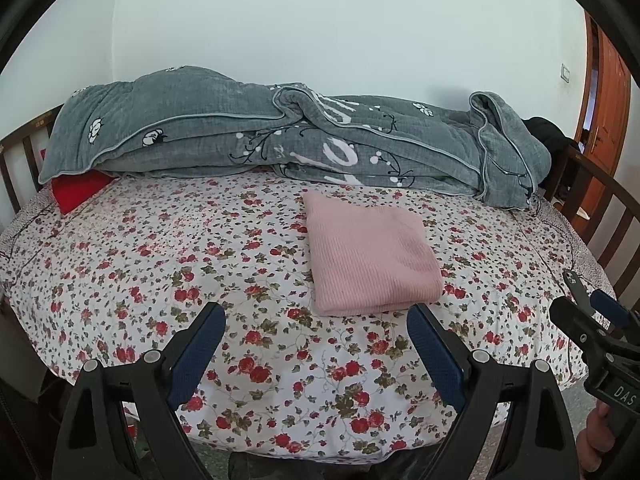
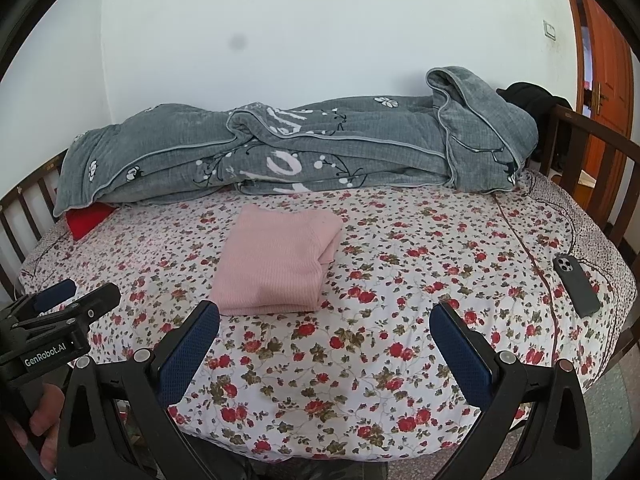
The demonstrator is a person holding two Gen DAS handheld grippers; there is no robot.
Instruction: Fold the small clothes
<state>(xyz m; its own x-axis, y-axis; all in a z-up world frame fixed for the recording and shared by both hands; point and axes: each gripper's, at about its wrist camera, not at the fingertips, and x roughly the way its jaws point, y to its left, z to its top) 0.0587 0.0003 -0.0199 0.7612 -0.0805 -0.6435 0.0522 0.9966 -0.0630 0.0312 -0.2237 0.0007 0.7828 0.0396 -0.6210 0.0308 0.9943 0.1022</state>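
Pink garment [image 1: 370, 254], folded into a flat rectangle, lies on the floral bedsheet [image 1: 200, 280] near the middle of the bed. In the left wrist view we see it at 1 o'clock from the left tool [image 1: 316, 344]; in the right wrist view it sits at 11 o'clock from the right tool [image 2: 325, 342]. Both tools stand wide open and hold nothing, apart from the garment. A grey quilt [image 1: 280, 136] is bunched at 12 o'clock along the wall. A dark phone [image 2: 576, 284] rests at 3 o'clock on the sheet.
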